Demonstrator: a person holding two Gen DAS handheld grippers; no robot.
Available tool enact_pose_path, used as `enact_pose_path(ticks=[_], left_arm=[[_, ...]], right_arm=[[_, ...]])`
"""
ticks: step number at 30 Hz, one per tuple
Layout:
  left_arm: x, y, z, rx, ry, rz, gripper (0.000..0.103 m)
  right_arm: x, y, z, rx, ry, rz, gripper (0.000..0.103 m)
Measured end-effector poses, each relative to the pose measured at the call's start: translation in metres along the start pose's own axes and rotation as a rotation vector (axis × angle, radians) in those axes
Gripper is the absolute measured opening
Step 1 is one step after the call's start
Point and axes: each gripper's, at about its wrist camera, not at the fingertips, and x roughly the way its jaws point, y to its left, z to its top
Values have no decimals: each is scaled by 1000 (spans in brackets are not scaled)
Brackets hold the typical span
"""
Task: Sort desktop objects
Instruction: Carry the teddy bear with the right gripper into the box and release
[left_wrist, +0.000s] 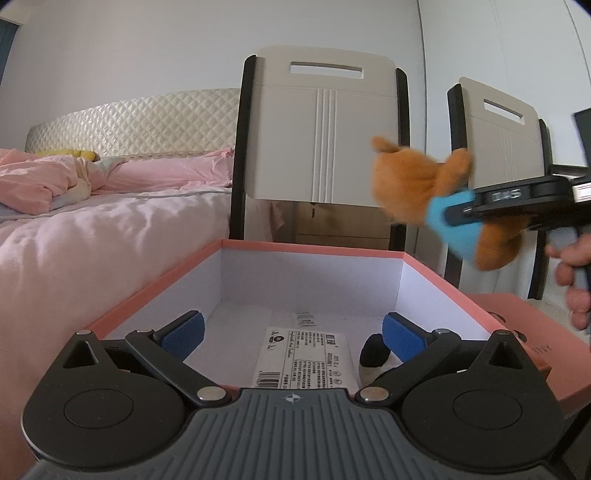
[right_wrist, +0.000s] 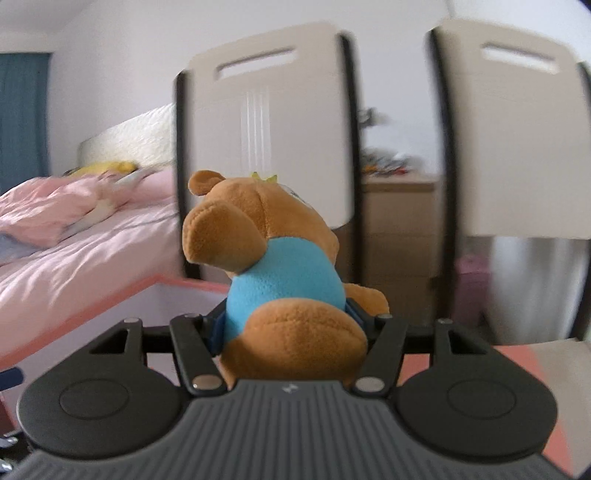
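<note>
A brown plush bear in a blue shirt (right_wrist: 280, 273) is clamped at the waist in my right gripper (right_wrist: 286, 325). In the left wrist view the bear (left_wrist: 413, 184) hangs in the air above the right rim of an open pink box with a white inside (left_wrist: 310, 273), held by the right gripper (left_wrist: 469, 214). My left gripper (left_wrist: 291, 336) is open and empty, its blue pads over the box's near end. On the box floor lie a white labelled packet (left_wrist: 310, 354) and a black and white object (left_wrist: 375, 356), partly hidden by the right finger.
The pink box lid (left_wrist: 532, 332) lies right of the box. Two beige chairs (left_wrist: 325, 125) stand behind the box. A bed with pink bedding (left_wrist: 92, 206) is at the left. A wooden cabinet (right_wrist: 399, 229) stands behind the chairs.
</note>
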Motion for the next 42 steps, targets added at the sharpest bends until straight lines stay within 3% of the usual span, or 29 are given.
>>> enact_pose_path(ticks=[8, 19, 28, 31, 34, 39, 42], left_arm=[[4, 7, 0, -21, 10, 10, 103], [2, 5, -1, -9, 8, 11, 103], [3, 7, 0, -15, 10, 14, 103], [3, 7, 0, -14, 10, 12, 103], [3, 6, 0, -13, 10, 12, 103], [2, 4, 0, -4, 6, 12, 103], [2, 3, 0, 0, 6, 13, 103]], right_arm=[[41, 29, -5, -67, 144, 55, 64], [35, 38, -3, -112, 129, 76, 64], [54, 50, -5, -133, 158, 97, 64], [60, 48, -8, -120, 182, 108, 68], [53, 44, -5, -113, 136, 81, 95], [30, 29, 3, -93, 43, 37, 96], [16, 10, 7, -58, -25, -35, 102]])
